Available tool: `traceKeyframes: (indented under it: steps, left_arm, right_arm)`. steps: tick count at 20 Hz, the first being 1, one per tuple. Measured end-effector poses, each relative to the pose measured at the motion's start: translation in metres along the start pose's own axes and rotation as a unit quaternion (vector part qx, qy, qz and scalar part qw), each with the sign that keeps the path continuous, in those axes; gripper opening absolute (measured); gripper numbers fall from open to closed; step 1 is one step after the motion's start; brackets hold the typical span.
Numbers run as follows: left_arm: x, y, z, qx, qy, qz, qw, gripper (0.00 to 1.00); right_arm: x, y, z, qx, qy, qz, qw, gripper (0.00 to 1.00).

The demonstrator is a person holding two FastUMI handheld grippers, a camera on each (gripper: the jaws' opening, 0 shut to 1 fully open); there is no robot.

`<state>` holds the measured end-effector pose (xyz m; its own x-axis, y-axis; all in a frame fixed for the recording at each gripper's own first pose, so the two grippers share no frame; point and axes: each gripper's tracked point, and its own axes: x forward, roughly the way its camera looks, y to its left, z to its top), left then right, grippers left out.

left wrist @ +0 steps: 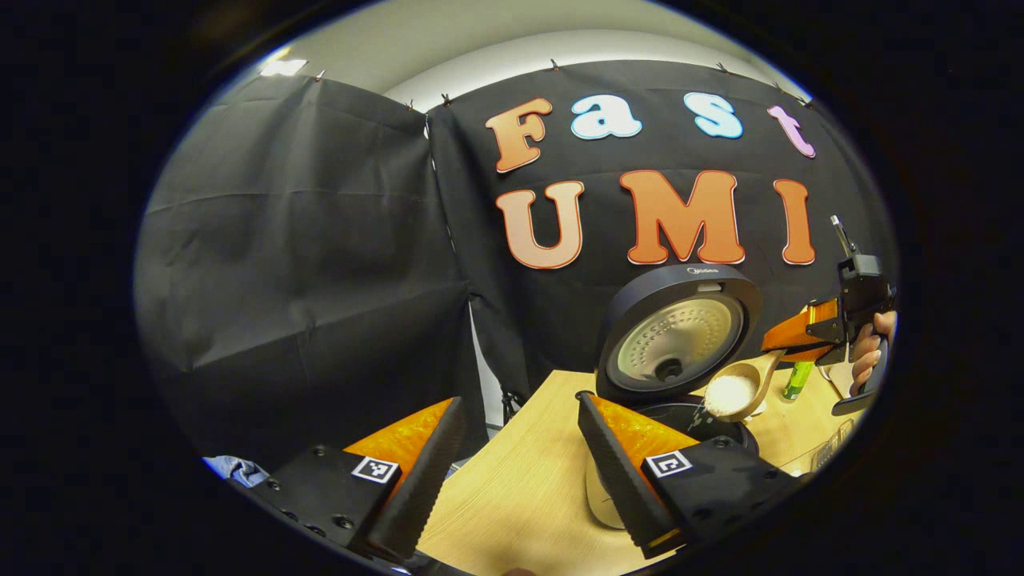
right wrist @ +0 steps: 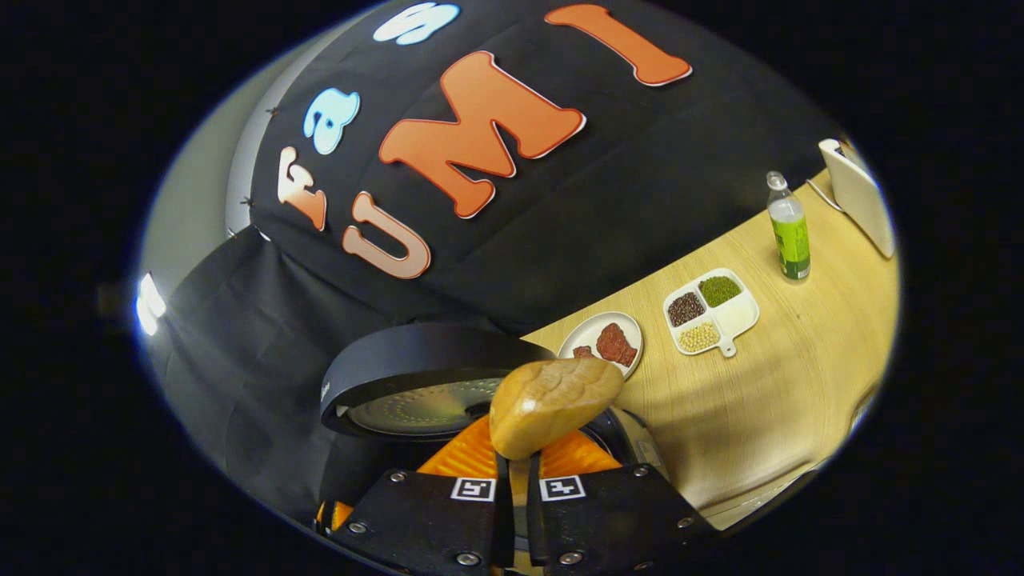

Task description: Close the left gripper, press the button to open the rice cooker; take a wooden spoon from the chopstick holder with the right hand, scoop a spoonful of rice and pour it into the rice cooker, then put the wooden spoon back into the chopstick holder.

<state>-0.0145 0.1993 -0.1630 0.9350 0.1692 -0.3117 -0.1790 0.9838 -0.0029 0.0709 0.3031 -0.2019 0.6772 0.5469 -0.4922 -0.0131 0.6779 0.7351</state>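
Cooker (left wrist: 676, 344): lid up, tilted back, inner plate facing fwd; pot mouth below it, partly hidden behind L gripper's finger. Sits on table (left wrist: 520, 488), near back cloth.
Spoon (left wrist: 740, 390): wood, bowl heaped w/ white rice (left wrist: 730, 392); held over pot rim, just in front of raised lid. A few grains seem to drop off the bowl's low edge; too small to be sure.
R gripper (right wrist: 516, 472): fingers pressed together on spoon handle, pinching it; spoon bowl's back (right wrist: 552, 404) sticks up right ahead of its camera. In L view the same gripper (left wrist: 828, 324) shows far right, a hand (left wrist: 868, 352) round its grip.
L gripper (left wrist: 520, 472): fingers spread wide, nothing between; hangs low over table edge, left of cooker.
Table, R side: round plate (right wrist: 604, 342) w/ reddish food, just beside cooker; 3-part dish (right wrist: 712, 310) of beans next to it; green-label bottle (right wrist: 788, 228) upright, farther off; white object (right wrist: 860, 196) at far edge, can't tell what.
Holder: can't pick it out.
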Motion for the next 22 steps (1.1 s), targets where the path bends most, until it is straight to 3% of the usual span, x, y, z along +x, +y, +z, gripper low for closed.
traceKeyframes:
  steps: [12,22]
  left_arm:
    - [-0.005,-0.002,0.001,0.003,0.0,0.003,1.0,0.88]
    - [-0.007,0.005,-0.004,0.0,0.005,0.01,1.0,0.89]
  right_arm:
    - [0.005,0.021,0.007,-0.13,-0.025,-0.016,0.991,0.06]
    - [0.012,0.049,-0.012,-0.271,-0.035,-0.005,0.962,0.06]
